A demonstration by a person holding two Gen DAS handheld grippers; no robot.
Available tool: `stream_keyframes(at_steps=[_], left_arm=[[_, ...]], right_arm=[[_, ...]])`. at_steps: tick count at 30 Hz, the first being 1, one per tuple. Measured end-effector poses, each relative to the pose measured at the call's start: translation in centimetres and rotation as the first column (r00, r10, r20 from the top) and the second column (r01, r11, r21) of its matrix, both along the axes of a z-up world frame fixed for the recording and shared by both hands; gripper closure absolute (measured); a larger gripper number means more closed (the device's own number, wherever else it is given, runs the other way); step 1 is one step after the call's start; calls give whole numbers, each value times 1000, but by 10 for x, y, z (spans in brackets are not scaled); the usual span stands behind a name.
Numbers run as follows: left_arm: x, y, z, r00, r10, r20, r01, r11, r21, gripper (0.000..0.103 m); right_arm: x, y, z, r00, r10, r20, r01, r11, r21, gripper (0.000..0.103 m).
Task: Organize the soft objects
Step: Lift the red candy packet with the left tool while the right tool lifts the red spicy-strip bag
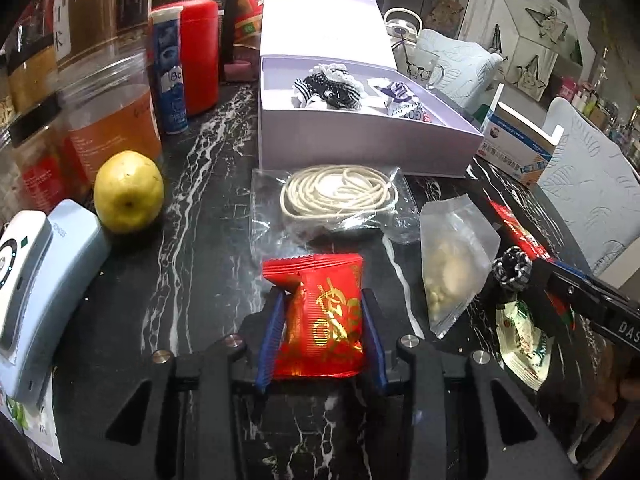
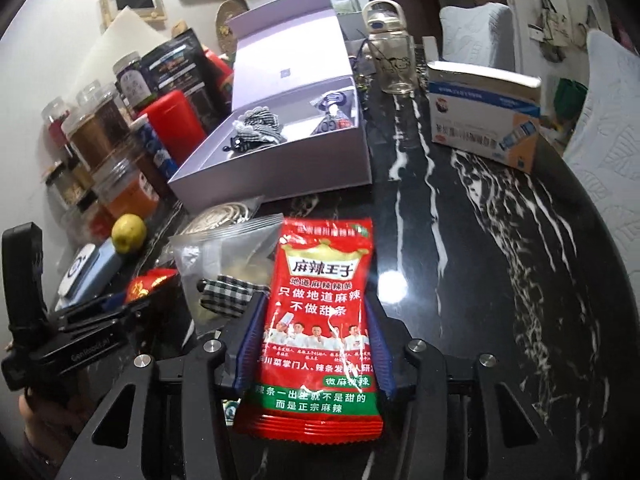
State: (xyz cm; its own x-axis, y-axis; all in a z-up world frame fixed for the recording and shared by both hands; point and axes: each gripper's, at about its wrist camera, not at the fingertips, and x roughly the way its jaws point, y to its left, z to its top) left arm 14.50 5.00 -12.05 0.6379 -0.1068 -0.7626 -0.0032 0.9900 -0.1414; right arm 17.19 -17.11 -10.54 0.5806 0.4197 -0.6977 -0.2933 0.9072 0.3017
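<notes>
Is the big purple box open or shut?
Open. The purple box's lid stands tipped back, and soft things lie inside.

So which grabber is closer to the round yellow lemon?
Left. The left gripper, squeezing a small red gold-printed packet, sits just across the table from the yellow lemon. The right gripper, holding a big red snack bag, is farther off, beyond the left.

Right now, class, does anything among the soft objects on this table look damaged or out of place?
Nothing looks spilled or torn. Each claw grips a snack packet: the left claw squeezes the small red packet, creasing it; the right claw holds the spicy strip packet. The lemon is not soft.
</notes>
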Motion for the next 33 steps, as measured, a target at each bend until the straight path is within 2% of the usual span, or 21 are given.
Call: stream_keyframes(at_steps=[4, 13, 17, 21, 33], left_arm=[[1, 2, -1, 1000, 13, 5, -13, 1000, -1, 66], [0, 6, 0, 1000, 18, -1, -18, 1000, -14, 66], [0, 6, 4, 1000, 12, -15, -13, 999, -48, 66], [-6, -3, 16, 1000, -6, 23, 6, 1000, -15, 66], [-11, -21, 55, 989, -72, 131, 71, 997, 10, 66]], right_arm=[[2, -4, -8, 999, -7, -42, 9, 999, 45, 55], [1, -4, -10, 999, -7, -35, 8, 999, 51, 57], [-2, -5, -6, 1000, -7, -24, 7, 1000, 25, 58], [-4, -8, -1, 1000, -20, -14, 20, 1000, 18, 58], [-14, -8, 28, 999, 27, 40, -28, 999, 29, 58]])
